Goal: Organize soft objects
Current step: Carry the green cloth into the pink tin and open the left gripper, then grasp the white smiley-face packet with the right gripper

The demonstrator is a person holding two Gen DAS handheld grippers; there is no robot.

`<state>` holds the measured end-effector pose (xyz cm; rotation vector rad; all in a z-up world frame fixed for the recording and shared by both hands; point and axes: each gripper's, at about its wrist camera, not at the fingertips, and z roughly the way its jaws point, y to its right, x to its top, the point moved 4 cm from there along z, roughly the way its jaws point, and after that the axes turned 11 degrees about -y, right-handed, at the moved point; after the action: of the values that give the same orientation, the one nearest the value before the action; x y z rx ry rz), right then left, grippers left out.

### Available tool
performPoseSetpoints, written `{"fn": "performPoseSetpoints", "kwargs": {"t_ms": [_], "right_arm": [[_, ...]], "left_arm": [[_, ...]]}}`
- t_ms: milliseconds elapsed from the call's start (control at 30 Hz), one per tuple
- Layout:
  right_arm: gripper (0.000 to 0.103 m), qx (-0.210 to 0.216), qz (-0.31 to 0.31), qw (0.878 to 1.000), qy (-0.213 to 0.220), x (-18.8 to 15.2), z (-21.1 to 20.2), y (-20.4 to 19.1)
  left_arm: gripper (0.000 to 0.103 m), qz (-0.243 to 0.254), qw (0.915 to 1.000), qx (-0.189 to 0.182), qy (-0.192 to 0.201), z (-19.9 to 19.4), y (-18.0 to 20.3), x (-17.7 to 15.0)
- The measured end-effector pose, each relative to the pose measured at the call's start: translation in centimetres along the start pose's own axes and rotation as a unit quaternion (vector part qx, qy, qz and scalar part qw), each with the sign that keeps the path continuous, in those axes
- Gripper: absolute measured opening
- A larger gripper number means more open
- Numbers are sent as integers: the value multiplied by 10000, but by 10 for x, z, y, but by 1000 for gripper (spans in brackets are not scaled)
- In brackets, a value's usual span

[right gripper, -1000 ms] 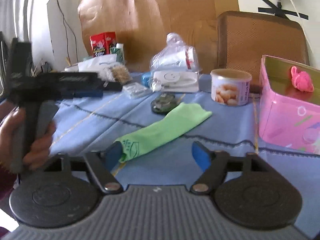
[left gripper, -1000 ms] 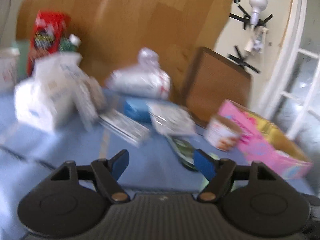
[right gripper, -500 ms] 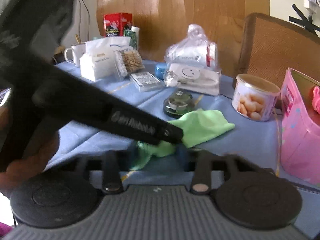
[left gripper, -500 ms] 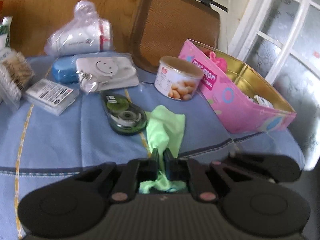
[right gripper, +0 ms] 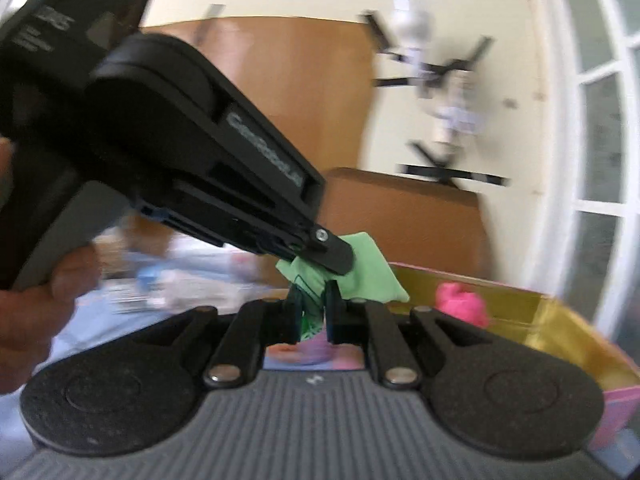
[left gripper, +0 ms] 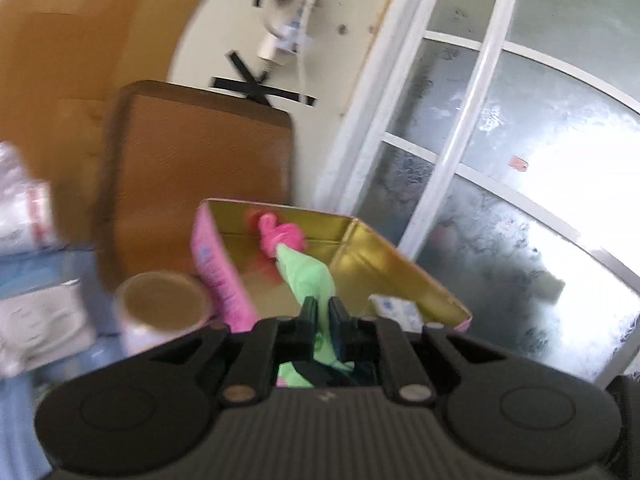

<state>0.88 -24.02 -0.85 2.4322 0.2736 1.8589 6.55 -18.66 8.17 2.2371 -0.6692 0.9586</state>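
Note:
A light green cloth (left gripper: 310, 276) is pinched in my left gripper (left gripper: 323, 312), which is shut on it and holds it in the air in front of the open pink box (left gripper: 218, 276) with a gold inside. A pink soft object (left gripper: 280, 234) lies in the box. In the right wrist view, my right gripper (right gripper: 314, 312) is also shut on the same green cloth (right gripper: 360, 276). The left gripper's body crosses that view from the upper left, its tip on the cloth. The pink box (right gripper: 532, 312) with the pink soft object (right gripper: 460, 304) sits just behind and to the right.
A round tin (left gripper: 160, 308) stands left of the box on the blue tablecloth (left gripper: 16, 420). A brown chair back (left gripper: 196, 184) is behind it. White packets (left gripper: 36, 320) lie at the left. A window with white bars (left gripper: 480, 120) fills the right side.
Both grippers, shut on the green cloth, lifted it off the table and carried it right and up toward the pink box. A second ago both were open above the table.

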Motion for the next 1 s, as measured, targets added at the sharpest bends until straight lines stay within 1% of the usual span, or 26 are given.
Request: {"fn": "performPoseSetpoints", "kwargs": {"t_ms": [67, 133, 167, 233, 267, 300, 400, 500, 533, 600, 667, 700, 733, 767, 800, 833, 867, 900, 933, 967, 1000], "right_arm": [[14, -222, 208, 9994, -155, -1, 15, 21], [16, -324, 457, 9976, -402, -6, 31, 42], [18, -343, 512, 9965, -571, -9, 41, 48], [38, -447, 586, 9932, -904, -15, 54, 56], [59, -516, 699, 9918, -941, -17, 55, 58], [66, -525, 842, 9914, -858, -19, 52, 61], [67, -429, 997, 9922, -617, -20, 41, 62], [67, -374, 1008, 9935, -369, -17, 34, 52], [67, -305, 1018, 9940, -276, -13, 33, 47], [67, -25, 1044, 9944, -175, -4, 34, 32], [67, 492, 984, 9936, -264, 2, 38, 13], [67, 795, 893, 9921, -380, 6, 43, 1], [67, 1056, 807, 9899, -496, 9, 49, -12], [69, 1317, 733, 9865, -645, 13, 57, -26], [73, 1540, 694, 9825, -782, 16, 66, -38], [75, 1738, 693, 9783, -893, 19, 78, -48], [82, 1906, 699, 9740, -1008, 24, 91, -59], [84, 1979, 700, 9713, -1121, 30, 105, -68], [85, 1982, 688, 9699, -1234, 36, 119, -76], [85, 1974, 659, 9689, -1341, 45, 136, -82], [87, 1974, 639, 9674, -1453, 55, 153, -86]], "left_arm": [[11, -31, 9999, 4, -98, 24, 4, 6], [12, -98, 9997, 164, -183, 43, 4, 8], [14, -147, 9992, 285, -246, 50, 3, 7], [27, -273, 9977, 514, -338, 56, -1, 3], [29, -314, 9976, 532, -321, 53, -5, 0], [31, -320, 9978, 516, -272, 48, -8, -4], [36, -377, 9972, 640, -30, 19, -25, -16], [40, -684, 9946, 755, 201, -14, -55, -34], [40, -818, 9924, 880, 253, -26, -69, -42], [40, -1108, 9843, 1329, 341, -49, -102, -60], [40, -1390, 9726, 1823, 394, -73, -136, -77], [40, -1516, 9654, 2078, 419, -82, -152, -83], [40, -1638, 9564, 2375, 455, -93, -169, -90], [40, -1747, 9477, 2614, 543, -102, -183, -95], [40, -1841, 9403, 2782, 669, -112, -196, -101], [40, -1918, 9344, 2904, 756, -118, -206, -106], [40, -2022, 9281, 3020, 810, -123, -215, -113], [39, -2252, 9248, 2963, 794, -127, -224, -117], [40, -2393, 9282, 2711, 870, -131, -229, -118], [41, -2402, 9299, 2607, 981, -134, -229, -118], [41, -2364, 9305, 2606, 1016, -135, -229, -118]]}}
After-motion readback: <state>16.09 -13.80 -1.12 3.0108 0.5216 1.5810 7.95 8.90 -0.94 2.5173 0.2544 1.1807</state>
